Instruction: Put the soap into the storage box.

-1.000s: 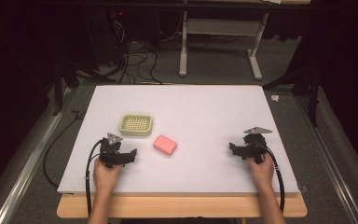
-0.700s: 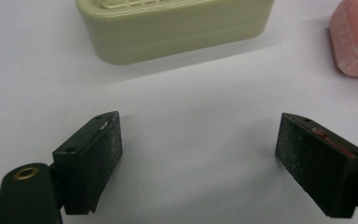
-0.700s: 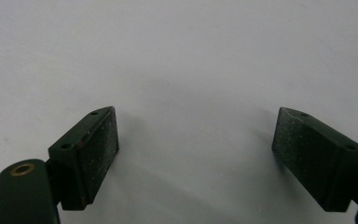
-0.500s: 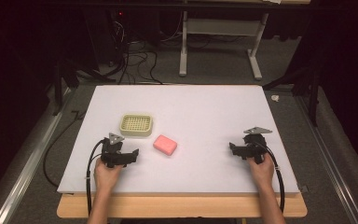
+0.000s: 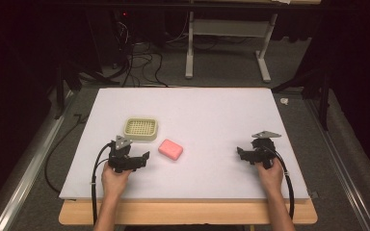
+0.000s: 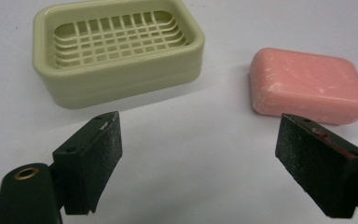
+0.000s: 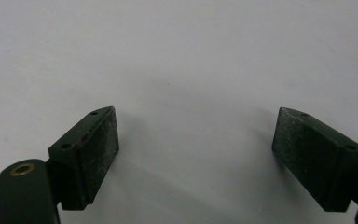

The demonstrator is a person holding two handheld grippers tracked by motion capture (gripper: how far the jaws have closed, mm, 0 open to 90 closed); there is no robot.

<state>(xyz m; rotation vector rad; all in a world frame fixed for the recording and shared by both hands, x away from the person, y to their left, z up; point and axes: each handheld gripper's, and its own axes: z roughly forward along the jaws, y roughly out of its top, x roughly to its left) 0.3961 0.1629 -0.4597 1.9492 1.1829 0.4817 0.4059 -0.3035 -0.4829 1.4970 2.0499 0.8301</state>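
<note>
A pale green soap dish (image 5: 140, 129) with a slotted grid floor sits on the white table (image 5: 197, 110), left of centre. To its right lies a pink bar of soap (image 5: 170, 149), flat on the table. My left gripper (image 5: 134, 156) rests near the front edge, just short of both, jaws wide apart with nothing between them. In the left gripper view the soap dish (image 6: 116, 46) is ahead on the left and the soap (image 6: 307, 85) ahead on the right, beyond my left gripper (image 6: 198, 158). My right gripper (image 5: 248, 153) stands open at the right over bare table, empty (image 7: 196, 154).
The white table top rests on a wooden board (image 5: 188, 214) that juts out at the front. Beyond the far edge are cables (image 5: 139, 62) and a grey desk frame (image 5: 226, 43) on dark floor. Metal rails (image 5: 24, 163) run along both sides.
</note>
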